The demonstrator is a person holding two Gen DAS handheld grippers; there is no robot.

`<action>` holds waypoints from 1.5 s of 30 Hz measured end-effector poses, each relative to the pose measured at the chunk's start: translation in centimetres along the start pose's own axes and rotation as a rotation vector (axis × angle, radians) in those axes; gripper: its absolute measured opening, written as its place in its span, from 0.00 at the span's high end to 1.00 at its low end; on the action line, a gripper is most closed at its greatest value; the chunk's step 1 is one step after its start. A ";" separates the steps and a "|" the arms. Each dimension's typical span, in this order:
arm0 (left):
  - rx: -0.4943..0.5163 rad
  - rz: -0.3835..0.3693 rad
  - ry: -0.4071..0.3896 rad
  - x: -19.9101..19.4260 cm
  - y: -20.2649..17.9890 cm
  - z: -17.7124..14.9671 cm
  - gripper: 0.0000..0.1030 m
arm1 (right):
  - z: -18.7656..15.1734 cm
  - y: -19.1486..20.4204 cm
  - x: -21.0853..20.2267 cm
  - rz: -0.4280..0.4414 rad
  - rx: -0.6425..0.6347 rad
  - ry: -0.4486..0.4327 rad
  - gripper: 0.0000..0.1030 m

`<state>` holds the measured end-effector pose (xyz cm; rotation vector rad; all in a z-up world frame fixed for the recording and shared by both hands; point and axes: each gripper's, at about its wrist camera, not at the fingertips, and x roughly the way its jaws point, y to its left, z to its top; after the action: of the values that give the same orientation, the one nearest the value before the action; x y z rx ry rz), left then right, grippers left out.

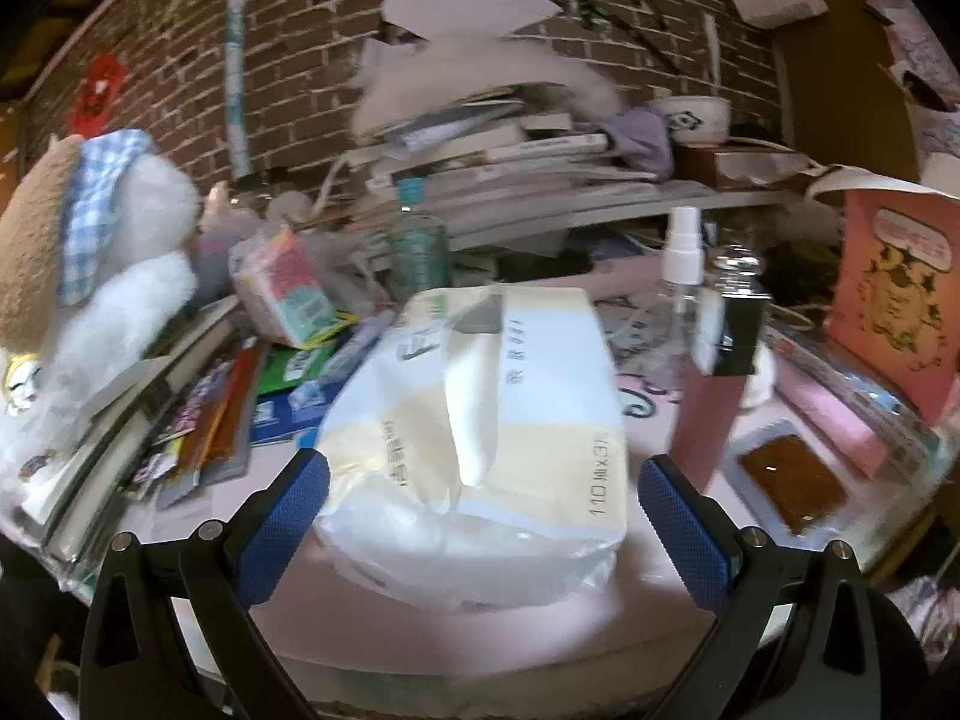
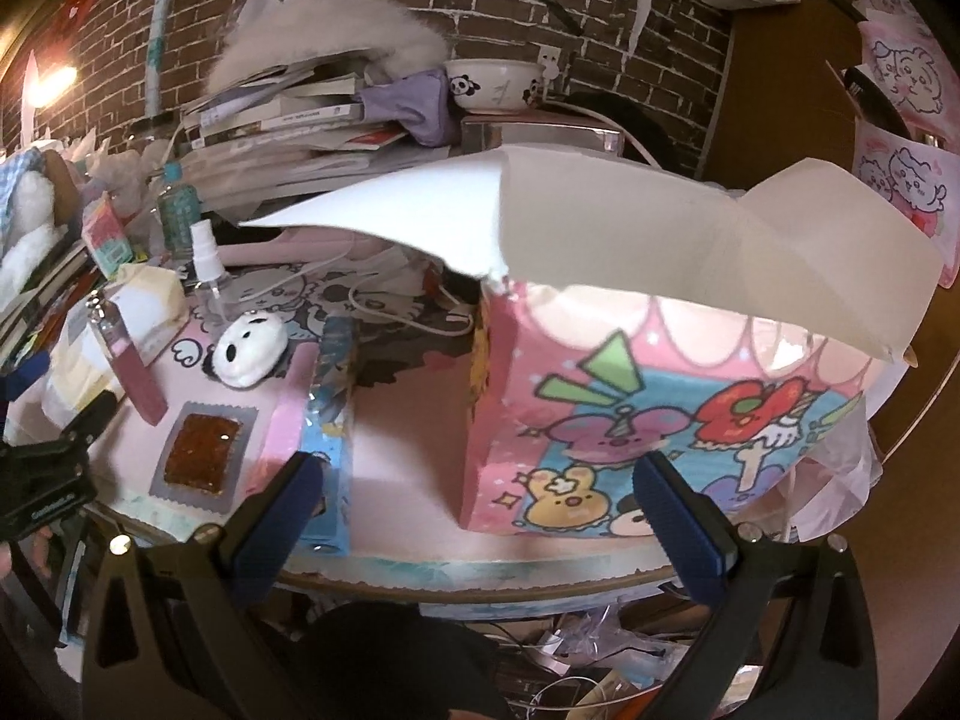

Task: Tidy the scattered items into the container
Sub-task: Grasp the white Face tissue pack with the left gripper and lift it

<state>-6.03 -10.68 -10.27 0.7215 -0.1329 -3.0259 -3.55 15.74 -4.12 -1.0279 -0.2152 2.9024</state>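
Both tongs gape wide and empty: the left tongs (image 1: 483,531) straddle the tissue pack (image 1: 480,414) for a grab, the right tongs (image 2: 477,519) face the pink box (image 2: 648,420), the pack's likely destination.

Only the tissue pack (image 1: 480,420) in the middle of the left wrist view bears print clear enough to read, "110" followed by "x3" along its right side, while its other characters and the book spines behind are too blurred to make out.
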 end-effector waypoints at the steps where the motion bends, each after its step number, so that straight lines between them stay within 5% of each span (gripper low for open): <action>1: -0.003 0.016 -0.019 -0.1 0.2 -0.1 0.00 | 0.0 0.0 -0.1 0.000 0.001 -0.004 0.00; 5: -0.031 -0.014 -0.057 -0.2 1.5 -0.4 0.00 | -0.2 0.4 -0.7 0.007 -0.012 -0.029 0.00; 15: -0.051 -0.126 0.011 1.7 2.8 -0.6 0.00 | -0.3 0.9 -0.7 0.021 -0.021 -0.026 0.00; 19: -0.030 -0.108 0.039 2.2 2.4 -0.9 0.01 | -0.5 1.1 -0.5 0.027 -0.024 -0.018 0.00; 45: -0.043 -0.080 -0.001 0.2 3.1 0.1 0.46 | -0.5 0.7 -0.7 0.042 -0.006 -0.022 0.00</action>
<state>-6.21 -13.77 -10.04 0.7397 -0.0398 -3.0937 -2.72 15.01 -4.14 -1.0144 -0.2066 2.9538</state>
